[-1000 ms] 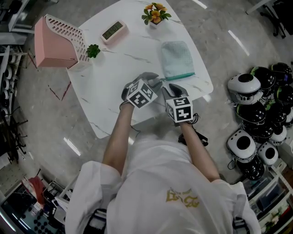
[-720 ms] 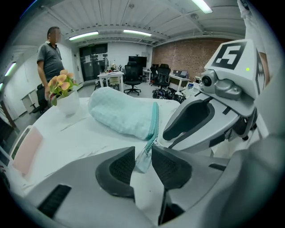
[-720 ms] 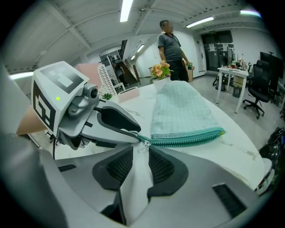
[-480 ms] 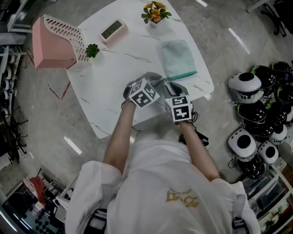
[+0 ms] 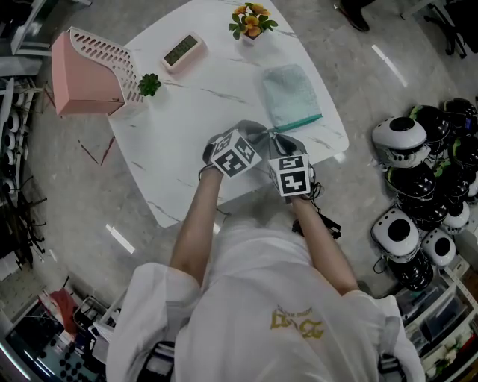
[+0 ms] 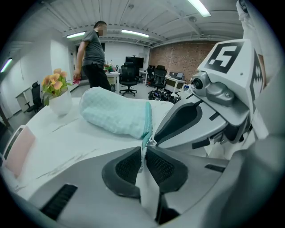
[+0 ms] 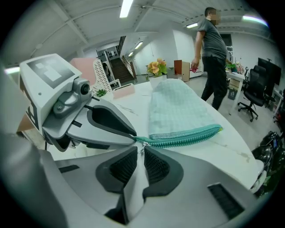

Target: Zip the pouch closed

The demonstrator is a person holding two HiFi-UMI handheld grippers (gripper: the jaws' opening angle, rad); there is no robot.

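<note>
Pinching at the near corner of the pouch (image 7: pixel 178 107), both grippers meet tip to tip at the lower middle of the head view. Left gripper (image 6: pixel 143 150): jaws have just been closing and stand almost together, pads on the zipper end tape (image 6: pixel 145 141). Right gripper (image 7: pixel 140 151): jaws likewise just closing and nearly together, with the small silver zipper pull (image 7: pixel 143 146) between the pad tips; contact looks made, though that is a judgement. Key relation: from the pull, the zipper (image 7: pixel 187 139) runs toward the right edge of the right gripper view, along the pouch's near edge. The pouch lies flat on the tabletop (image 5: pixel 187 127), right of centre in the head view. Judgement: the right gripper should draw the pull along that line while the left anchors the corner. Beside the zipper is only bare tabletop, whose edge lies near the zipper's far end. Farther off, well apart: clock (image 5: pixel 184 49), small green plant (image 5: pixel 151 83), flower vase (image 5: pixel 252 22), pink rack (image 5: pixel 86 71) at upper left. Helmets (image 5: pixel 418 186) sit on the floor at right, and a person (image 7: pixel 213 53) stands in the background.
</note>
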